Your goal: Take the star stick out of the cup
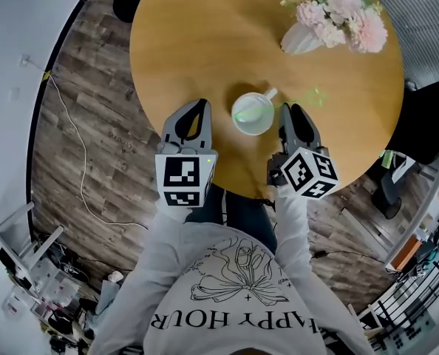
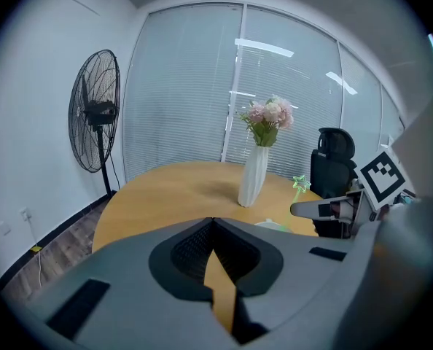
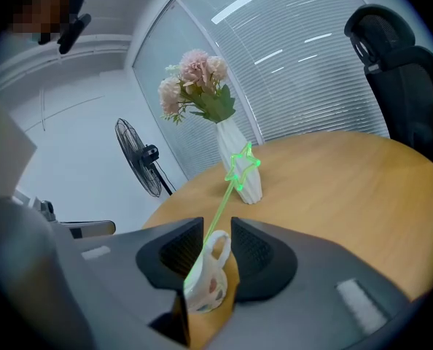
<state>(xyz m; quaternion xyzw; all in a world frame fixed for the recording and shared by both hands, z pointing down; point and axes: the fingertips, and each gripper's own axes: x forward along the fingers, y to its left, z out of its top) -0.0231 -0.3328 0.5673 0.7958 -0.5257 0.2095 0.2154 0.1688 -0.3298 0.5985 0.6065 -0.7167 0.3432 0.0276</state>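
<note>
A white cup [image 1: 253, 114] stands near the middle of the round wooden table [image 1: 197, 35]. A thin green star stick [image 1: 317, 95] leans out of it to the right. In the right gripper view the stick [image 3: 231, 184] runs up through the gap between the jaws, and the cup [image 3: 211, 277] with its handle shows low in that gap. My right gripper [image 3: 217, 224] is open and its pads do not touch the stick. It sits just right of the cup [image 1: 295, 112]. My left gripper [image 1: 197, 106] rests left of the cup, shut and empty [image 2: 213, 222].
A white vase of pink flowers [image 1: 330, 17] stands at the table's far right, behind the star [image 2: 254, 173]. A black office chair [image 3: 399, 71] is beyond the table, a standing fan [image 2: 94, 115] is by the wall, and a cable [image 1: 75, 146] lies on the floor.
</note>
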